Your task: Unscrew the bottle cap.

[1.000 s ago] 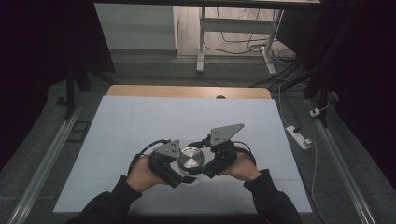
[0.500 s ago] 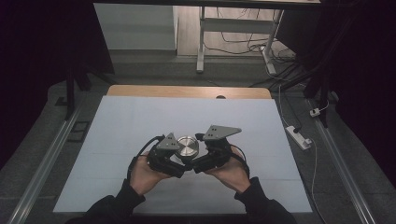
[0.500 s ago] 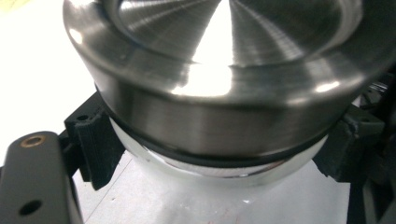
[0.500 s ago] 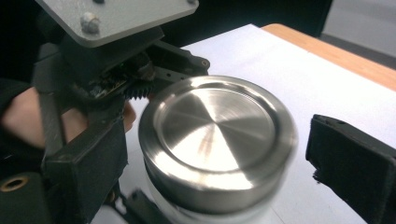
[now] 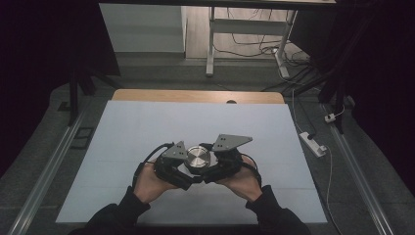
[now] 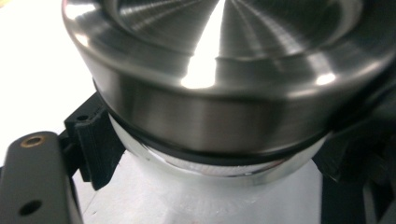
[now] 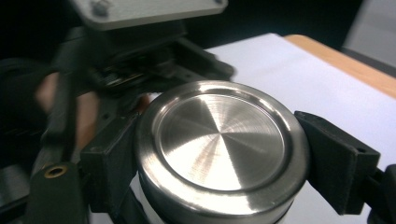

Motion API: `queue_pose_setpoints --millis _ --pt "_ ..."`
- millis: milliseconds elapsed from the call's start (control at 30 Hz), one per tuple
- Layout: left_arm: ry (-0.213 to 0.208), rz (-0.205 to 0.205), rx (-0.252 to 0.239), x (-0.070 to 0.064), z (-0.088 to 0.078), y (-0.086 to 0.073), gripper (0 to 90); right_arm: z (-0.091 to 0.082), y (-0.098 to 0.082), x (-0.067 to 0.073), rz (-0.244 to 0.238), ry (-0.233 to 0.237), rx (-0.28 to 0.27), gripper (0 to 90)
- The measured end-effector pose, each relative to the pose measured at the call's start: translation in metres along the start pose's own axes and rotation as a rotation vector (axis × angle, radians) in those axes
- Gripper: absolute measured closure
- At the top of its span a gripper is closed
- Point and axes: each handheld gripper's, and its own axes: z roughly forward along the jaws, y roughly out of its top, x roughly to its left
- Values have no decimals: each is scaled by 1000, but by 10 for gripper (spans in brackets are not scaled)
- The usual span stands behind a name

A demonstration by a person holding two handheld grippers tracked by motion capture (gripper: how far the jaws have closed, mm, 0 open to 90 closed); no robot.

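Gripping from both sides now: the person is working a squat container with a round brushed-steel lid [image 5: 197, 157] over the near middle of the white-covered desk [image 5: 147, 127], between the two hands. I cannot tell whether it is resting on the desk or lifted just clear.

The left gripper [image 5: 182, 172] is coming in from the left and clamping low. In the left gripper view its black fingers [image 6: 95, 140] are sitting under the steel rim, either side of the pale lower body [image 6: 210, 184], narrow and holding it. A dark sealing ring is showing between lid and body.

The right gripper [image 5: 211, 171] is coming in from the right and taking the higher hold. Its jaws have just been closing, and the lid is sitting between them. In the right gripper view the fingers [image 7: 345, 158] are pressing on opposite points of the lid's rim, right across its widest part, so that hand is now holding the lid itself.

Here is what the coming move is turning on, as I am reading it: the container's axis is running up through the lid's centre, one pair of fingers is stacked above the other along that axis, and the seam is lying between them. With the body braced below and the lid pinched above, a twist or a lift by the right hand is looking like the step in hand. Both hands are equally close, but the right one is owning the lid.
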Motion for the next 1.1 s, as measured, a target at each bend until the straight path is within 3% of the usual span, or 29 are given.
queue_pose_setpoints --millis 67,133,267,433,1100 --pt "-48 24 -7 1 -1 0 158 -2 0 -4 -7 69 -4 182" --pt "-68 36 -6 2 -2 0 158 -5 0 -7 -10 130 -11 182" --pt "-111 71 2 2 -3 0 158 -6 0 -9 -27 193 -17 183" --pt "-118 81 15 1 -1 -1 158 -8 1 -11 -37 197 -20 183" --pt "-44 41 24 7 1 -5 159 -12 2 -12 -33 147 -35 184"
